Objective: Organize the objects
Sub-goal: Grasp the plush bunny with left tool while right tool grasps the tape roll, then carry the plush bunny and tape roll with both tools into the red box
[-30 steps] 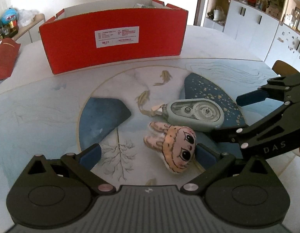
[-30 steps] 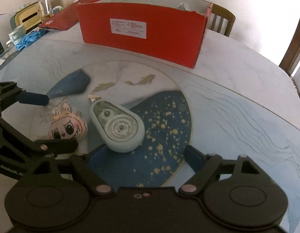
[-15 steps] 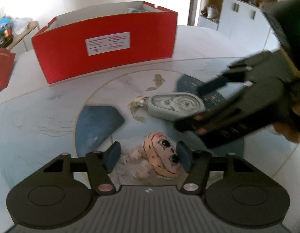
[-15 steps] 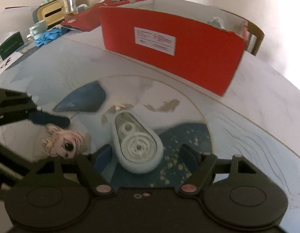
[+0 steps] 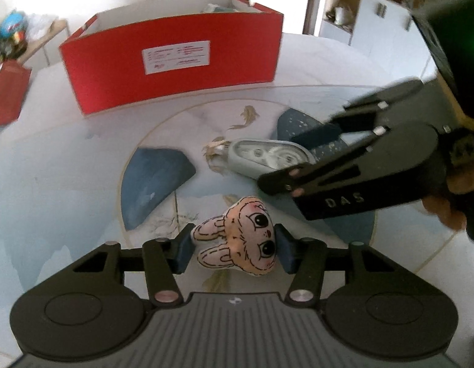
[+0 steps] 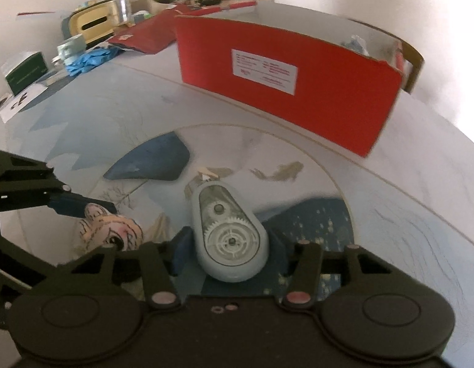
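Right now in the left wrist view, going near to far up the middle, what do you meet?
Left claw closed on the bunny plush → correction tape dispenser → red box.

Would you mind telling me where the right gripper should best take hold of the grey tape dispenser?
Across its wide round end, from the near side. The tape dispenser lies flat on the table, teardrop-shaped, narrow tip pointing toward the red box. The right gripper already has its jaws on either side of that wide end, whose curved sides probably give the firmest hold.
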Available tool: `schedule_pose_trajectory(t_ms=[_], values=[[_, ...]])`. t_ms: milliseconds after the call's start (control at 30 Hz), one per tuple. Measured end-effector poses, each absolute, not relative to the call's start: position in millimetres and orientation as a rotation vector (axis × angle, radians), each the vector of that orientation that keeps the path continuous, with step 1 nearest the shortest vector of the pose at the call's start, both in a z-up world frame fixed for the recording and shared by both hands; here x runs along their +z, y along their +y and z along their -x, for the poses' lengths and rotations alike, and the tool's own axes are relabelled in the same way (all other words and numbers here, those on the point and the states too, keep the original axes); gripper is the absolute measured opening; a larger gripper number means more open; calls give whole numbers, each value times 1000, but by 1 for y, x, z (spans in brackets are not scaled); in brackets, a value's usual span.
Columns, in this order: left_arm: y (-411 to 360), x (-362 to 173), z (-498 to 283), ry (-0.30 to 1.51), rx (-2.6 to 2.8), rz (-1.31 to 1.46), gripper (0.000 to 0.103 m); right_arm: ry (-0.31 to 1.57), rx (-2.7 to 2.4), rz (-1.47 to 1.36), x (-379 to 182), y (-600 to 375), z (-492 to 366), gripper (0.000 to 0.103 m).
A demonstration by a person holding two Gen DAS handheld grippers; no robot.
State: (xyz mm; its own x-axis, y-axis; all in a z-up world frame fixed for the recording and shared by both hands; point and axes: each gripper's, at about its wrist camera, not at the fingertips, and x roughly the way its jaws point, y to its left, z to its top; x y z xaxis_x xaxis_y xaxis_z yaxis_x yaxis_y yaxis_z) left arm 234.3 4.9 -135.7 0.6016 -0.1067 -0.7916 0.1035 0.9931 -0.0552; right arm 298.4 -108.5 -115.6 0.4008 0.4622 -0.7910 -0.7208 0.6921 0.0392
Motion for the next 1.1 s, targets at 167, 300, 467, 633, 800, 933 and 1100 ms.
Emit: schedule_pose_trajectory(t_ms=[167,300,467,633,800,933,1100], values=[[13,-128,-229,914,-110,72,53,914,706,279,-108,-120,-287,53],[18,-120,-226,913,-125,98,53,912,674,236,-96,-127,-274,53],[26,-109,-225,912,-165,124,53,886,624,196,-76,-131,-258,53],[37,-95,-226,902,-209,134,53,865,570,162,-56,-130,-248,53],[47,-79,-235,886,-259,141,53,837,512,126,-38,-128,-244,53],[52,-64,-243,862,-302,127,53,814,480,109,-24,-123,-243,53],[60,-45,-255,823,-341,116,53,782,452,99,-8,-115,-246,53]])
